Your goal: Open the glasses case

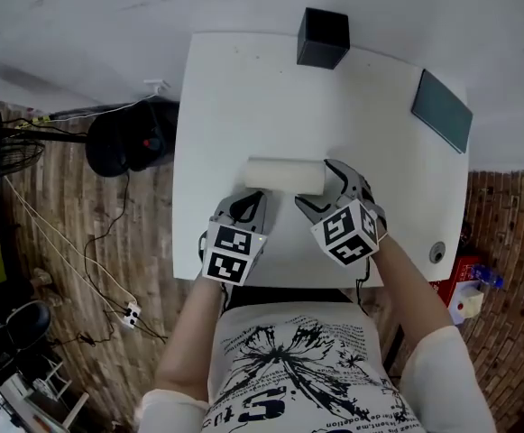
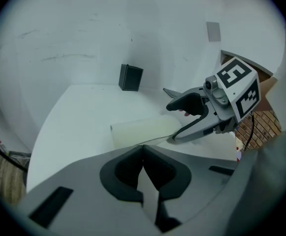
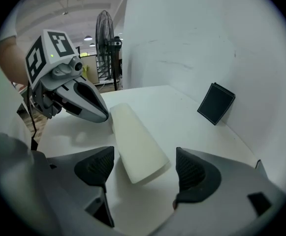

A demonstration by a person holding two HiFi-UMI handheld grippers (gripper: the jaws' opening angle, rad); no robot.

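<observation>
The glasses case (image 1: 284, 176) lies in the middle of the white table (image 1: 234, 97), its long side going left to right, just in front of both grippers. The right gripper (image 3: 143, 168) is nearer, with its jaws spread and the case's right end between them but not touching, while the left gripper (image 2: 143, 149) is pressed together on nothing, by the left end. The case is a smooth, cream, long box with rounded edges, and it looks hard.

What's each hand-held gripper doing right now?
Left hand-held gripper: closed, empty.
Right hand-held gripper: open, jaws either side of the glasses case, not gripping.
</observation>
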